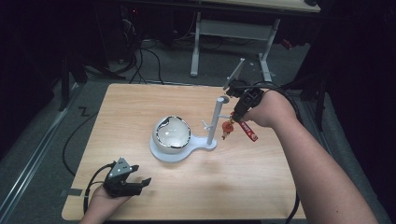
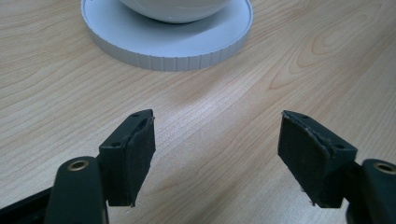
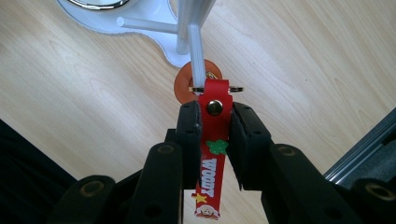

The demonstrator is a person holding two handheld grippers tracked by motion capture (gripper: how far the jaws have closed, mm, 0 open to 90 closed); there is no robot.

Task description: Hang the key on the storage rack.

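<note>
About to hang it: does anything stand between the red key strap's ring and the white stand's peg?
Nothing visible does. The right gripper holds the red Woody key strap, and its metal ring is already at the white plastic peg; whether it is threaded is unclear.

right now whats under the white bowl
The white bowl sits on the round pale base of the peg stand, which rests on the wooden table. The bowl covers the middle of the base, so anything beneath it stays hidden.
</note>
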